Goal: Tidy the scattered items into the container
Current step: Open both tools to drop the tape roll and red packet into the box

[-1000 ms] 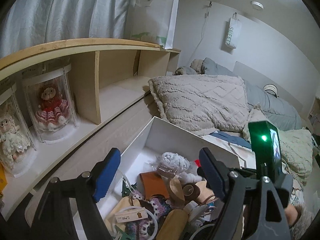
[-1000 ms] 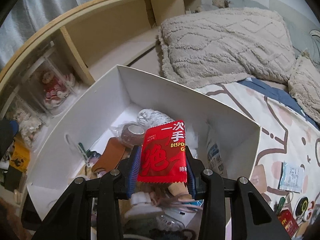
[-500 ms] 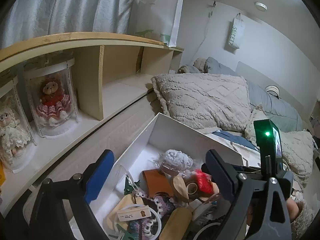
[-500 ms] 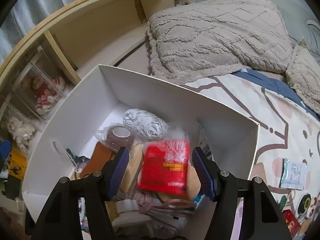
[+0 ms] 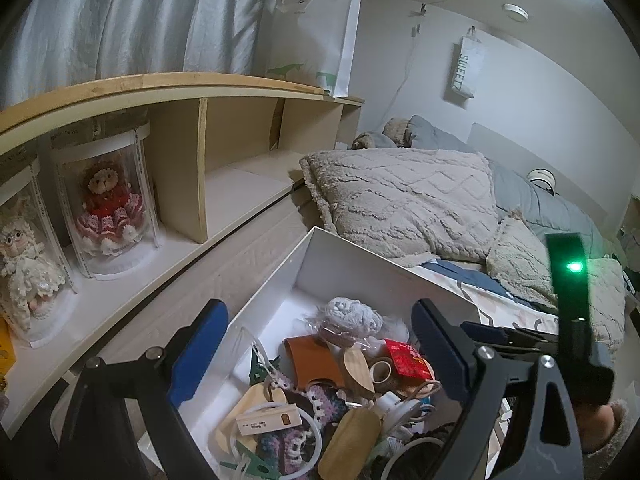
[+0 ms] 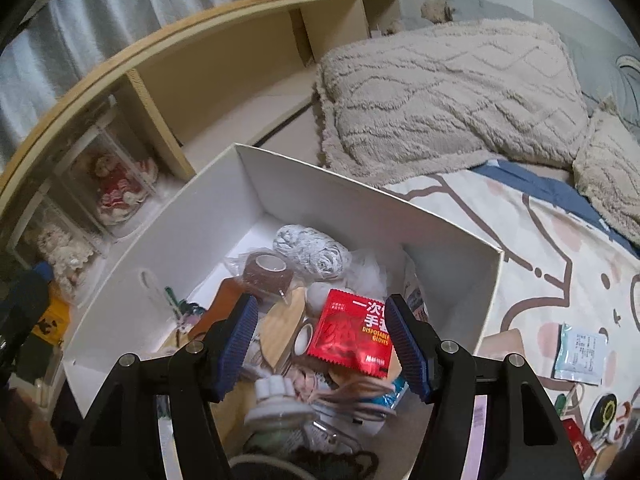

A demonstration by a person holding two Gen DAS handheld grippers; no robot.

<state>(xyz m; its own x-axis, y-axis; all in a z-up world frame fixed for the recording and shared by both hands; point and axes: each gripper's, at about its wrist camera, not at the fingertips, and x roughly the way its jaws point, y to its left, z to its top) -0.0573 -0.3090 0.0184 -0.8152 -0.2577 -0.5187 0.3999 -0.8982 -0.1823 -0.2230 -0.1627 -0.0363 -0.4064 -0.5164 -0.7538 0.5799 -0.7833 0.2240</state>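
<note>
My right gripper point(image 6: 320, 344) jaws have just been opening, parted and empty; the red disposable-gloves packet point(image 6: 354, 334) lies released in the white box point(image 6: 440, 232). Left gripper point(image 5: 316, 354) jaws stand wide, empty. Next: fetch the sachet point(image 6: 580, 354) near the bed's right edge.

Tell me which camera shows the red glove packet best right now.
The right wrist view: the red glove packet lies face-up in the white box, its print readable. The left wrist view shows only a small red corner beside the left tool's pad.
</note>
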